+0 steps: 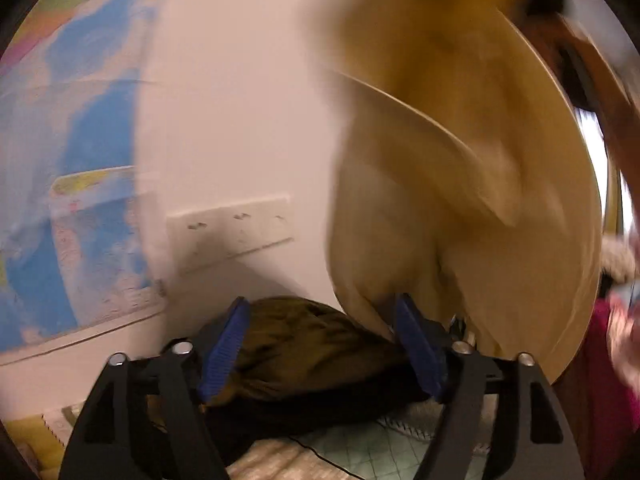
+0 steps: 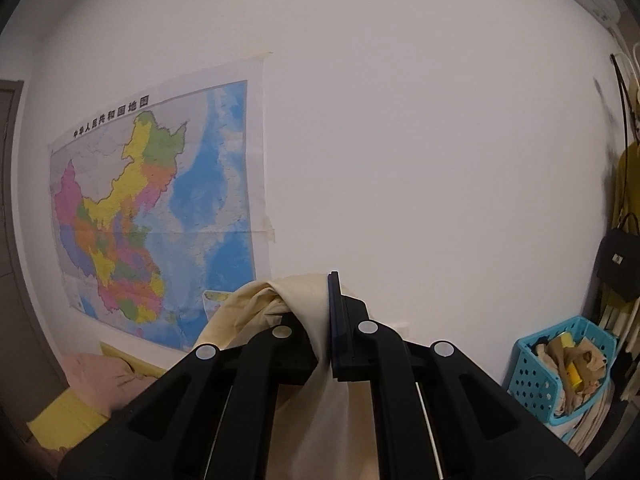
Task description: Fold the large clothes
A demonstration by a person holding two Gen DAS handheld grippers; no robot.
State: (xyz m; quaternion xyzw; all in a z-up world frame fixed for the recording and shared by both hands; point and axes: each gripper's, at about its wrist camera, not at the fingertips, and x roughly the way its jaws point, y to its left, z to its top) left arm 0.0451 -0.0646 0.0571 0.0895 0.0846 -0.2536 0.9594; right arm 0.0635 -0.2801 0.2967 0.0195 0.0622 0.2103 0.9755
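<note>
My right gripper (image 2: 325, 320) is clamped on the cream garment (image 2: 304, 308). The cloth bunches up over the top of the fingers, spills to the left, and a strip of it hangs down between the black arms toward the camera. Beyond that gripper I see a bare white wall; the map (image 2: 156, 216) is taped up to the left of it, and a blue basket (image 2: 560, 376) full of crumpled things sits low to the right, with a black bag (image 2: 618, 258) hanging above the basket. Low on the left there is a pink cushion (image 2: 106, 380) on something yellow.

My left gripper (image 1: 320, 344) has its blue pads (image 1: 224, 352) standing well apart, with nothing pinched between them. The cream garment (image 1: 460, 160) hangs up and to the right of it, badly blurred, its lower edge coming down just behind the right pad; I cannot tell whether it touches the pad. Straight ahead between the pads lies a dark olive garment (image 1: 304, 344) in a heap, on a pale checked surface. A row of wall sockets (image 1: 232, 228) is above and left of this gripper, with the map (image 1: 80, 200) further left, also blurred.
</note>
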